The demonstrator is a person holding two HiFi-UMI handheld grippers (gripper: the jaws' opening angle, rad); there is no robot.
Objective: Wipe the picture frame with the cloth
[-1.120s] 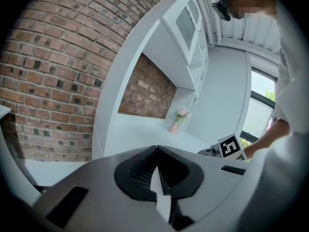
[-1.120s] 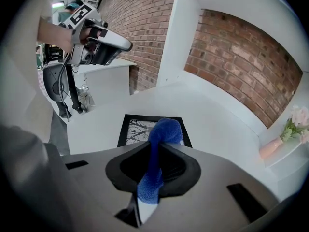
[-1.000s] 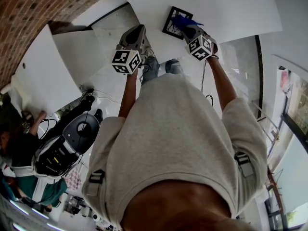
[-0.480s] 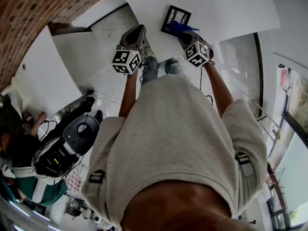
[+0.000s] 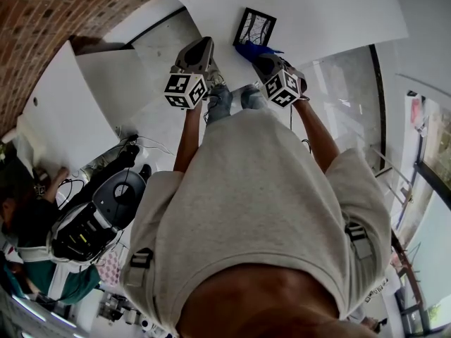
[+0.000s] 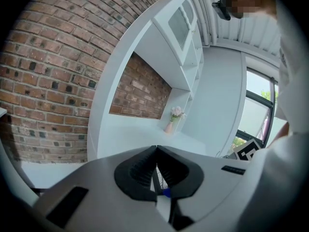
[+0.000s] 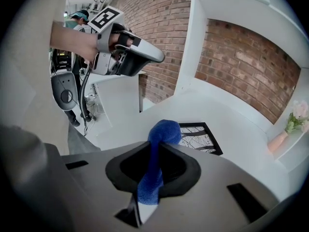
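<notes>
A black picture frame (image 5: 255, 27) (image 7: 200, 139) with a branch print lies flat on the white table (image 5: 331, 13). My right gripper (image 5: 256, 55) (image 7: 157, 153) is shut on a blue cloth (image 5: 254, 49) (image 7: 163, 133). The cloth's bunched end sticks out past the jaws, just at the frame's near edge. Whether it touches the frame I cannot tell. My left gripper (image 5: 205, 42) (image 6: 156, 149) hovers to the left of the frame, over the table's edge. Its jaws are shut with nothing between them. It also shows raised at the upper left of the right gripper view (image 7: 126, 57).
A brick wall (image 6: 43, 81) and white shelving (image 6: 178, 28) stand behind the table. A small vase of pink flowers (image 6: 173, 119) (image 7: 289, 129) sits on a shelf. Another white table (image 5: 63, 111) is at left, with a seated person (image 5: 28, 217) and black equipment (image 5: 99, 217) on the floor.
My right gripper has drawn back toward me and to the left with the cloth, off the frame's face, so the whole frame now shows. The left gripper has stayed put.
</notes>
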